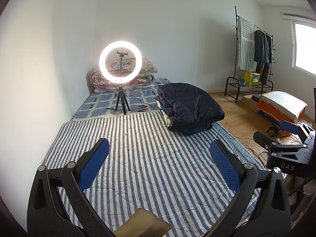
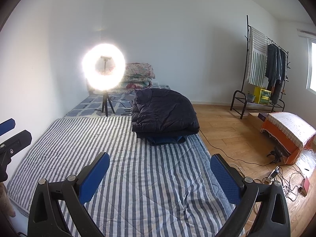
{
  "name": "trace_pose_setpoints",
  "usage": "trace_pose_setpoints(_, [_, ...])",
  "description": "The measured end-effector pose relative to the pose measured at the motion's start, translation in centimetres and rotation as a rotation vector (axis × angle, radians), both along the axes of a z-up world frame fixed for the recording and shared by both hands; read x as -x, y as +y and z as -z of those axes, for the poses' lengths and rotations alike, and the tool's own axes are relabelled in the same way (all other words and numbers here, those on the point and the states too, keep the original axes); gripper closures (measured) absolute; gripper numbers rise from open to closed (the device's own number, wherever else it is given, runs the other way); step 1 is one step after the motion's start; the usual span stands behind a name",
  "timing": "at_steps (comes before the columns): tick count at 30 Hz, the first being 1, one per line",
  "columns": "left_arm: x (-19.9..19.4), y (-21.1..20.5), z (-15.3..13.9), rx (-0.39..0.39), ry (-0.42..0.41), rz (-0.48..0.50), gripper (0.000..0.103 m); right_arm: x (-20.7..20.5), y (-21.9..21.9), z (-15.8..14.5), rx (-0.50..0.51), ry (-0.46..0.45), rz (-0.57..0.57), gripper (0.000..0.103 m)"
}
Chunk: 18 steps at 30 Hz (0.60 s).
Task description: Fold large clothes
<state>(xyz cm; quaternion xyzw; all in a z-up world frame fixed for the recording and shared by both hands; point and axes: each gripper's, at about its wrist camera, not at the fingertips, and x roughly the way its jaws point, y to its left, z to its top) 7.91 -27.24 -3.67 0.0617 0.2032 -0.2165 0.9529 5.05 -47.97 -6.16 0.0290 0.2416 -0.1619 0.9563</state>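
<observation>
A dark navy puffer jacket (image 1: 190,105) lies folded on top of a stack of folded clothes at the far right of the striped quilt (image 1: 142,158); the same jacket (image 2: 165,112) shows in the right wrist view. My left gripper (image 1: 159,148) hovers above the quilt, open, nothing between its blue pads. My right gripper (image 2: 160,164) is also open and empty, above the quilt's right part. The right gripper's body (image 1: 284,146) appears at the right edge of the left wrist view, and the left gripper's finger (image 2: 7,126) at the left edge of the right wrist view.
A lit ring light on a tripod (image 1: 120,63) stands on the mattress behind the quilt, with floral bedding (image 1: 138,75) by the wall. A clothes rack (image 2: 264,73), an orange covered box (image 2: 290,134) and cables (image 2: 280,175) are on the wooden floor at right.
</observation>
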Motion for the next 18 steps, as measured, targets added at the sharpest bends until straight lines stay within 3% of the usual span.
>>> trace_pose_setpoints(18, [0.25,-0.17,0.2,-0.005,0.003,0.006,0.0,0.03,-0.03,0.11,0.002,0.002,0.007,0.0])
